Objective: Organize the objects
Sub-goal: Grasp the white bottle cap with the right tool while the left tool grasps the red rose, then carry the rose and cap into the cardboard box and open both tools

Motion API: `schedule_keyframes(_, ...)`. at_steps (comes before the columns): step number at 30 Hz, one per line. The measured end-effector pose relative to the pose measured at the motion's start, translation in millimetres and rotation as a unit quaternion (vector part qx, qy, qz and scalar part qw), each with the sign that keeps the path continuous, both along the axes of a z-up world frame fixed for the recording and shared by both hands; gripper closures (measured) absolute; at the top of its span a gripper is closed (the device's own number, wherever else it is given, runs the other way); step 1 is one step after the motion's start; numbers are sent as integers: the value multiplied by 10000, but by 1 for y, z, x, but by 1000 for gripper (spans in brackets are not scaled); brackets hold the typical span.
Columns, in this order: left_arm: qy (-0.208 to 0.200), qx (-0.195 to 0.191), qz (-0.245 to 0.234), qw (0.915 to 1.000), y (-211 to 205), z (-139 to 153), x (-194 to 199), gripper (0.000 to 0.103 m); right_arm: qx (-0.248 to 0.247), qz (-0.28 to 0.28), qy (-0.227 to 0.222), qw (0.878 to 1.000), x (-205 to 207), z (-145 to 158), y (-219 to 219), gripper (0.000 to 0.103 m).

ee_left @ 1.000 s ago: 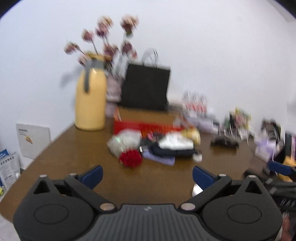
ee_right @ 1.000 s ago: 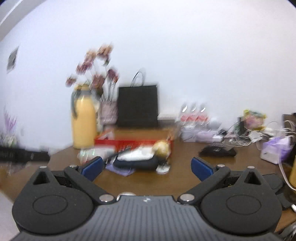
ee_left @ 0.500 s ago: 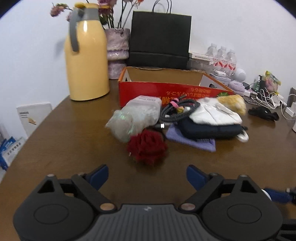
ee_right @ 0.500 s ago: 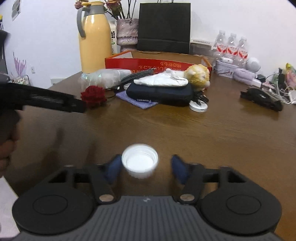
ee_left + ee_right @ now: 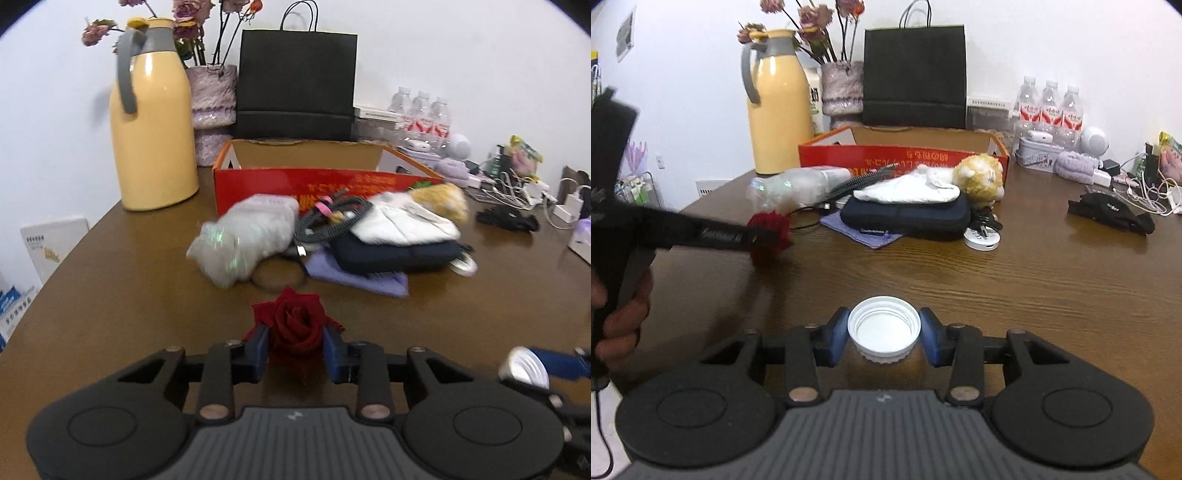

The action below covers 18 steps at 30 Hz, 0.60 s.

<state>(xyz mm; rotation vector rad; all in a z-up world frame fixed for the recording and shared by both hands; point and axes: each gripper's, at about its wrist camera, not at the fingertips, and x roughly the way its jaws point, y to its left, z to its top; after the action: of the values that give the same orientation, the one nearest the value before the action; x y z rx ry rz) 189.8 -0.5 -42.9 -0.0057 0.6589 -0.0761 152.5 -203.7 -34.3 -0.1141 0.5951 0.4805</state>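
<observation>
- Since the frame a second back, both claws have come down from wide open over the desk (image 5: 1052,280) onto their things; the heap behind lies as it did.
- Left claw (image 5: 295,349): its jaws are closing, with the red fabric rose (image 5: 295,326) between the blue pads; the petals already look nipped on both sides. It sat clear ahead of open jaws half a second earlier.
- The rose lies on the near desk, in front of the clear plastic packet (image 5: 247,240). I judge it light, soft and crushable, so take it across the bloom's middle with little squeeze.
- Behind stand the yellow thermos jug (image 5: 153,122) and the open red cardboard box (image 5: 325,181), a likely place for both.
- Right claw (image 5: 884,338): narrowed and holding the white screw cap (image 5: 884,330) by its ribbed wall, open side up.
- The cap looks light, stiff and rather slippery; gripping across its full width, as here, seems safest.
</observation>
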Motion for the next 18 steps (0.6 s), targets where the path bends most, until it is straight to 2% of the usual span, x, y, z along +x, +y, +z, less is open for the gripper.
schedule_keyframes(2, -78, -75, -114, 9999, -1, 10, -27, 75, 31, 3, -45, 10000, -14, 4, -6, 62)
schedule_keyframes(5, -410, -25, -294, 9987, -1, 24, -61, 75, 135, -23, -157, 9998, -37, 14, -20, 62)
schedule_keyframes(9, -377, -74, -238, 9990, 4, 32, -63, 75, 598, 58, -1, 9982, -44, 25, -41, 62)
schedule_keyframes(12, -446, -301, -419, 9977, 14, 50, -41, 75, 577, 43, -122, 9983, -32, 39, -47, 62)
schedule_keyframes(14, -606, -337, -560, 9960, 21, 73, -12, 75, 742, 217, -316, 9965, -14, 62, -52, 62)
schedule_keyframes(16, -606, -433, -653, 9951, 28, 98, 35, 75, 759, 370, -542, 9949, 16, 89, -51, 62)
schedule_keyframes(18, -524, -477, -737, 9948, 31, 116, 92, 75, 702, 553, -642, 9939, 65, 115, -43, 62)
